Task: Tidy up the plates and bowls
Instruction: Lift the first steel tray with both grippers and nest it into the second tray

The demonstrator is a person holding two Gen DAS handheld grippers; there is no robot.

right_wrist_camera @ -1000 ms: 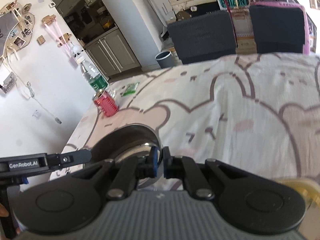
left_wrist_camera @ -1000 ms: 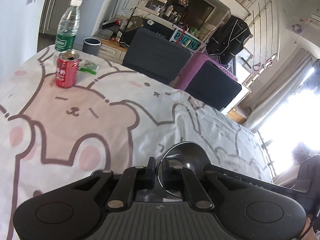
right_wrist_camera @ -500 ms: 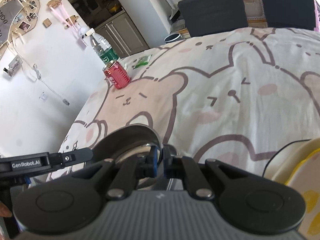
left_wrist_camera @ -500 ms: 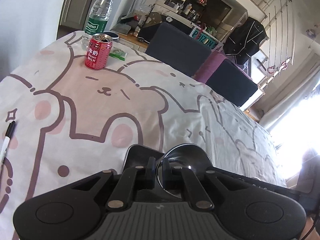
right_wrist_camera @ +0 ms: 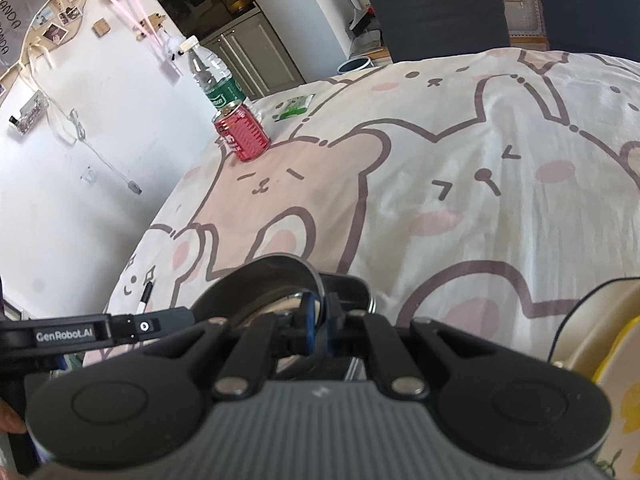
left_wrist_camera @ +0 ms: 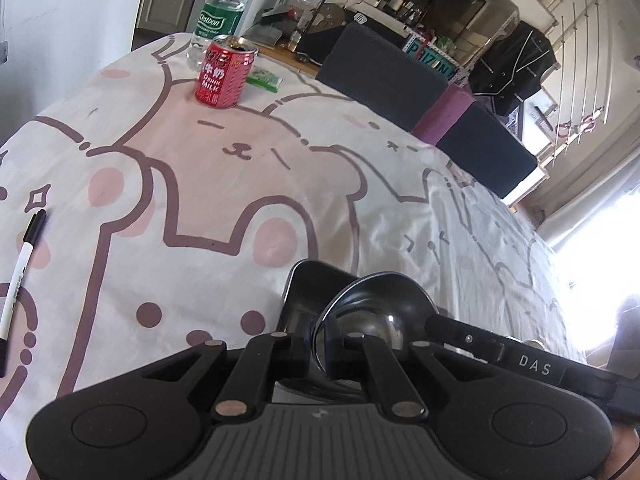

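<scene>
A shiny steel bowl (left_wrist_camera: 380,304) is held by its rim from two sides. My left gripper (left_wrist_camera: 320,340) is shut on the near rim, and my right gripper (right_wrist_camera: 320,320) is shut on the rim of the same bowl (right_wrist_camera: 260,280). Each gripper's black finger shows in the other's view. Under the bowl lies a dark square dish (left_wrist_camera: 304,284), also seen past the rim in the right wrist view (right_wrist_camera: 352,286). I cannot tell if the bowl touches the dish. A cream and yellow plate (right_wrist_camera: 600,320) sits at the right edge.
On the bear-print tablecloth (left_wrist_camera: 240,168) stand a red milk can (left_wrist_camera: 224,74) and a water bottle (left_wrist_camera: 222,4), far left, beside a green packet (left_wrist_camera: 262,78). A black-and-white pen (left_wrist_camera: 18,272) lies near the left edge. Dark chairs (left_wrist_camera: 380,76) line the far side.
Both grippers have come down toward the table with the bowl between them. The dark dish has come into view under the bowl, and the yellow plate has appeared at the right.
</scene>
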